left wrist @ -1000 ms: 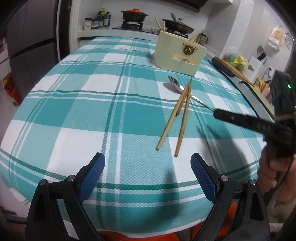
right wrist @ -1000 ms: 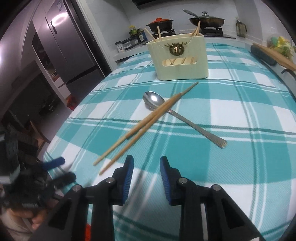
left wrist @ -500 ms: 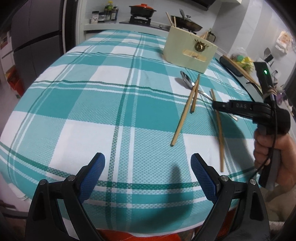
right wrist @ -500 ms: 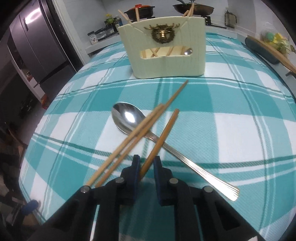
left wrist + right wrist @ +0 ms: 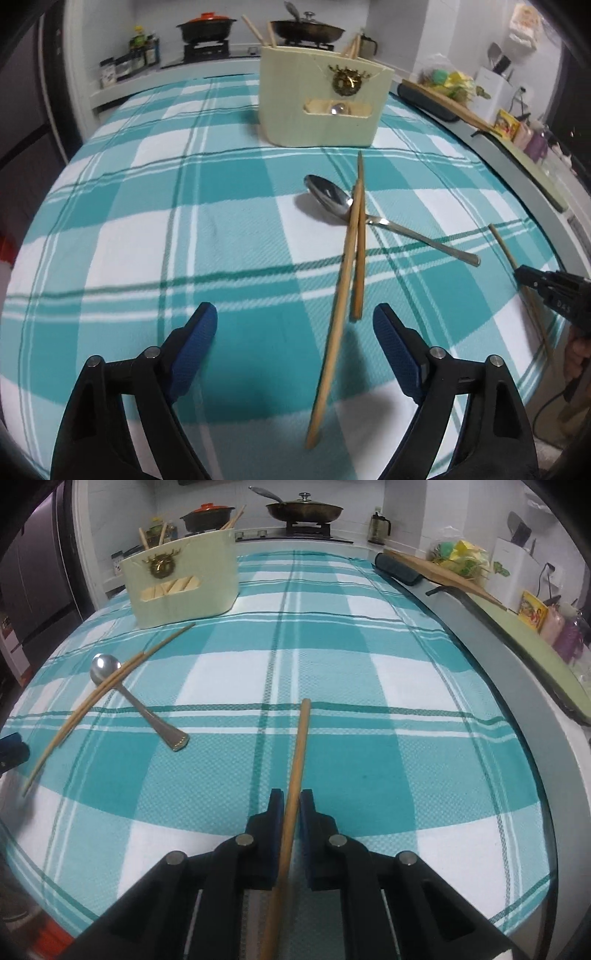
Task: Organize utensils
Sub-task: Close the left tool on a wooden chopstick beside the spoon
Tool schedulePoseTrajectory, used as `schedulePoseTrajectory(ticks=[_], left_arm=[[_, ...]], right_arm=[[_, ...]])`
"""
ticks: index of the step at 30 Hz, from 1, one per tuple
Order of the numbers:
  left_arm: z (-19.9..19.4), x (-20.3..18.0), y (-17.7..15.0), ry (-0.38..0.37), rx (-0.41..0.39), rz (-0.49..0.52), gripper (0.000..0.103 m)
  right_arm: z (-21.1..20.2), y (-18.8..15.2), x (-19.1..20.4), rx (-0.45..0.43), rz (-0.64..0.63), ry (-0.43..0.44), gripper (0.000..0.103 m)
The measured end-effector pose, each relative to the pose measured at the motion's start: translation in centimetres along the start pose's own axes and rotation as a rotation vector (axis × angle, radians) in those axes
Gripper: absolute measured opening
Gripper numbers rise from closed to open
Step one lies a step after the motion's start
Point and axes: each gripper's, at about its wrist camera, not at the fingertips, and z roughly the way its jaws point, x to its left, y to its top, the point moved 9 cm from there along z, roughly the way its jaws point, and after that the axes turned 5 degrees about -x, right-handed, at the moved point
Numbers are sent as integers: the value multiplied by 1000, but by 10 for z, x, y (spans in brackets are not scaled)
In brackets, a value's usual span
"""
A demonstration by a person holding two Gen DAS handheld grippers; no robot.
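— How are the right tongs [image 5: 291, 808] seen to be set?

— They are pressed together on a single wooden chopstick [image 5: 295, 768], which is pinched between the two dark pads; its far end is pointed forward over the teal-and-white checked cloth on the tabletop [image 5: 424, 686], while its near end is run back between the arms. In the left wrist view the same chopstick [image 5: 504, 245] is seen at the right edge, gripped by those tongs [image 5: 524, 275].

— And the left tongs [image 5: 295, 332]?

— They are spread wide, nothing being held between the blue pads [image 5: 195, 332]. They are poised low over the cloth, with the near ends of two more chopsticks [image 5: 349, 266] lying between them.

— Where are the remaining utensils placed?

— The pair of chopsticks is laid across the neck of a metal spoon [image 5: 328, 194], whose bowl is turned toward the left and whose handle is angled toward the right edge of the tabletop. Just beyond them a cream utensil holder [image 5: 321, 99] with a brass stag emblem is stood upright on the cloth; chopsticks are seen sticking out of its top, and something shiny is glimpsed through its front slot. In the right wrist view the holder [image 5: 181, 579] and the spoon [image 5: 105, 666] are found at the left.

— And behind the tabletop?

— A red-lidded pot [image 5: 207, 27] and a lidded pan [image 5: 306, 31] are set on a stove.
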Motion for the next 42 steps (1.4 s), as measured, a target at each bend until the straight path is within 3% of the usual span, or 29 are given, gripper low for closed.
schedulePoseTrajectory(ticks=[3, 5, 6, 7, 10, 11, 15, 22, 27, 28, 30, 32, 34, 42], left_arm=[[26, -11, 14, -19, 30, 61, 81], [41, -18, 16, -20, 67, 93, 69], [44, -21, 18, -8, 51, 117, 69], [45, -26, 19, -3, 44, 142, 62], [44, -37, 21, -33, 40, 152, 13], [44, -38, 21, -18, 38, 153, 5], [31, -32, 18, -31, 5, 52, 4], [-14, 0, 18, 9, -115, -76, 4], [-4, 34, 4, 49, -70, -129, 5], [-2, 37, 0, 62, -59, -124, 9], [1, 45, -6, 97, -36, -116, 28], [-5, 49, -9, 109, -53, -125, 59], [-13, 52, -12, 107, -66, -134, 68], [-33, 51, -29, 54, -41, -134, 84]], right_arm=[[1, 0, -1, -14, 18, 11, 8], [1, 0, 3, -28, 5, 1, 8], [0, -1, 4, -34, 0, -2, 9], [-1, -2, 4, -39, -3, -2, 9], [-3, -3, 2, -48, 0, 12, 9], [-4, -3, 2, -51, 1, 16, 8], [-7, -6, -1, -61, -1, 2, 7], [-8, -8, -4, -67, 15, -5, 7], [-7, -6, -3, -63, 0, -15, 7], [-7, -6, -3, -59, 0, -10, 7], [-6, -4, -3, -48, 1, 22, 11], [-9, -2, -3, -42, 24, 74, 30], [-17, 1, -8, -61, 60, 104, 35], [-45, -6, -14, -37, 56, 122, 35]])
